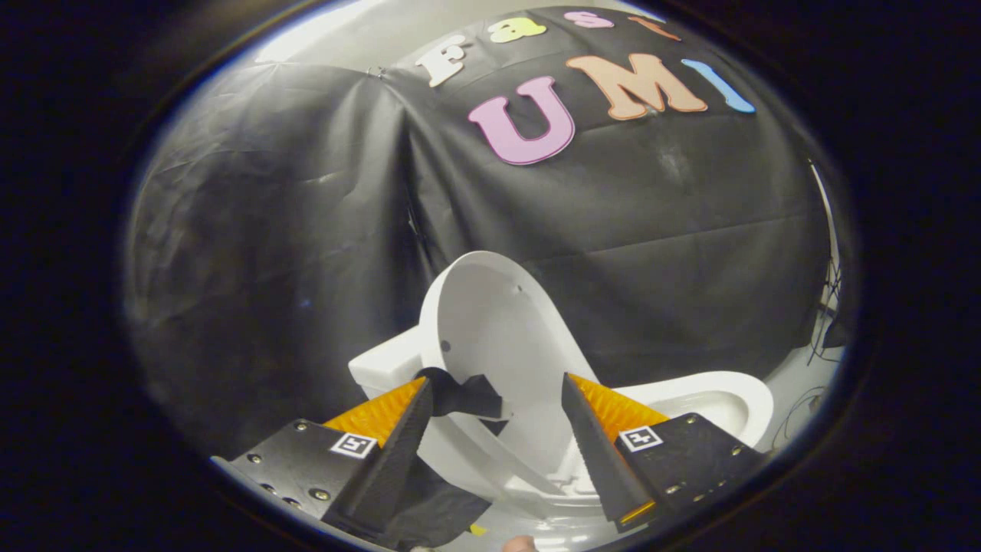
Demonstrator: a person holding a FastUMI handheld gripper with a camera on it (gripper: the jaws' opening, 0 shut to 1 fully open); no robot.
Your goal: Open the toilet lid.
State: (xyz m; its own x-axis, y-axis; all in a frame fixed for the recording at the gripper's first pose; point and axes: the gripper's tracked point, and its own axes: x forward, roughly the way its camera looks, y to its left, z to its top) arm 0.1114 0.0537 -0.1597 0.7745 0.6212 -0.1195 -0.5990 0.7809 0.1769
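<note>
Toilet lid [498, 322] stands raised at centre frame, its pale underside facing you and its top edge leaning back toward the black cloth wall [291, 230] behind it. Your gripper [494, 399] sits low in the frame with its fingers spread apart, clenched on nothing; the lower part of the lid shows in the gap between them. A dark strap or tab [464, 395] lies against the lid's left edge, right at the left fingertip; whether the finger touches it I cannot tell. The toilet bowl [713, 402] shows at lower right, beyond the right finger, and a white block that may be the tank or base [383, 368] at lower left of the lid. The relation that matters: the lid lies straight ahead of your fingers and rises up the frame from them, long axis running bottom to top, hinge end low and hidden behind the fingers. Judgement: the lid looks nearly or fully open. If it is not yet resting back, any push left to make should go forward along the fingers, against the underside, and kept centred so the lid does not twist on its hinge.
</note>
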